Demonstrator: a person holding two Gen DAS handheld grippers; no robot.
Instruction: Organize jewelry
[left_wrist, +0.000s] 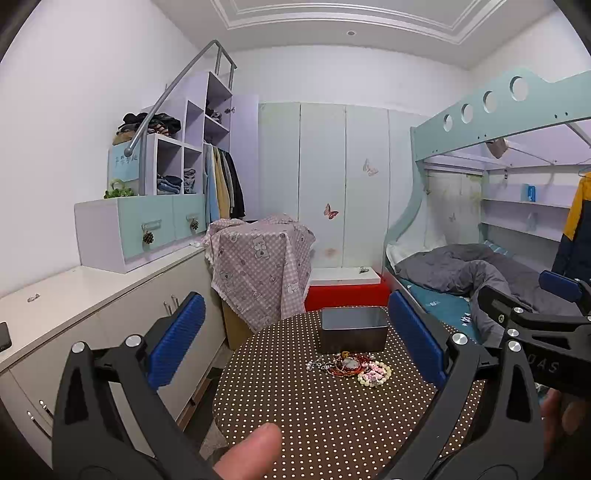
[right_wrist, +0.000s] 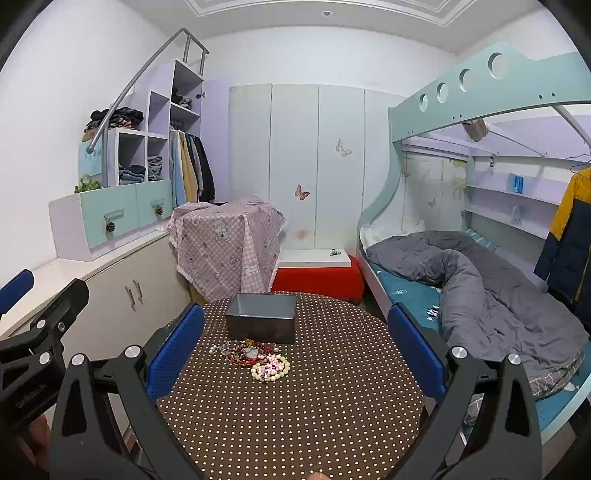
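Observation:
A pile of jewelry (left_wrist: 349, 363) lies on a round table with a brown polka-dot cloth (left_wrist: 314, 417): a cream and pink bead bracelet (left_wrist: 373, 373), red beads and a silvery chain. Just behind it stands an open dark grey metal box (left_wrist: 354, 328). In the right wrist view the jewelry (right_wrist: 255, 356), bracelet (right_wrist: 270, 366) and box (right_wrist: 261, 322) show on the same table (right_wrist: 295, 413). My left gripper (left_wrist: 295, 339) is open and empty, held above the table's near side. My right gripper (right_wrist: 295, 339) is open and empty too, to the right of the left one.
A low white cabinet (left_wrist: 92, 314) runs along the left wall. A box draped in pink checked cloth (left_wrist: 258, 266) and a red stool (left_wrist: 343, 295) stand behind the table. A bunk bed with a grey duvet (right_wrist: 480, 288) is at the right.

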